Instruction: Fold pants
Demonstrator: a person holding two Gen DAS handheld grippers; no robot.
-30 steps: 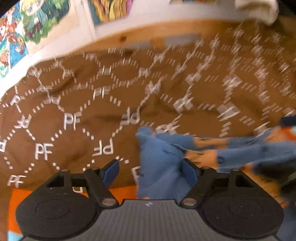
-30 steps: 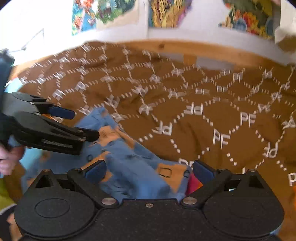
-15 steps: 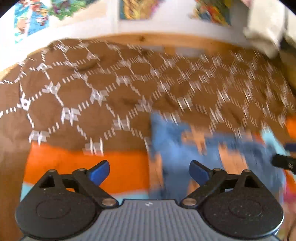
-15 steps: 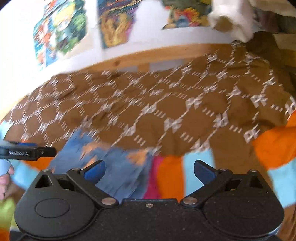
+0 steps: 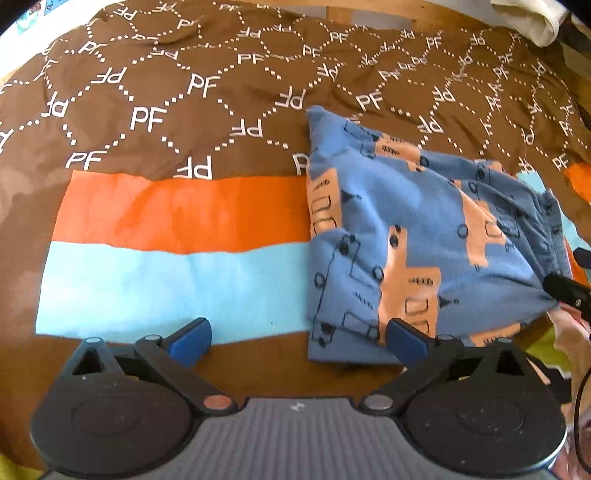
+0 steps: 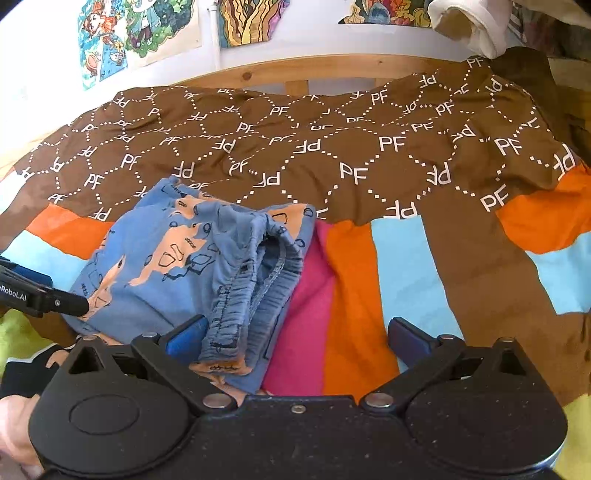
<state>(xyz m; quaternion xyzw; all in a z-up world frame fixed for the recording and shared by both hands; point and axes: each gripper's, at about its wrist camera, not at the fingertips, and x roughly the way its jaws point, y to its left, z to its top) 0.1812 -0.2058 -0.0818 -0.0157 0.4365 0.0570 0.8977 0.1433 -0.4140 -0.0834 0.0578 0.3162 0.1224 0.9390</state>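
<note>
The blue pants (image 5: 413, 236) with orange truck prints lie folded into a compact bundle on the bed. In the right wrist view the pants (image 6: 177, 258) show their gathered waistband facing me. My left gripper (image 5: 295, 338) is open and empty; its right finger sits over the bundle's near left corner. My right gripper (image 6: 295, 332) is open and empty; its left finger is beside the waistband end. The left gripper's finger also shows at the left edge of the right wrist view (image 6: 44, 299).
The bed is covered by a brown blanket (image 5: 221, 92) with white PF lettering and orange, light blue and pink stripes (image 6: 351, 288). A wooden bed frame (image 6: 295, 70) and posters (image 6: 136, 33) are behind. A white cloth (image 6: 469, 22) hangs at top right.
Both grippers have pulled back toward the near edge of the bed and away from the pants. The pants now lie still as a folded bundle.
</note>
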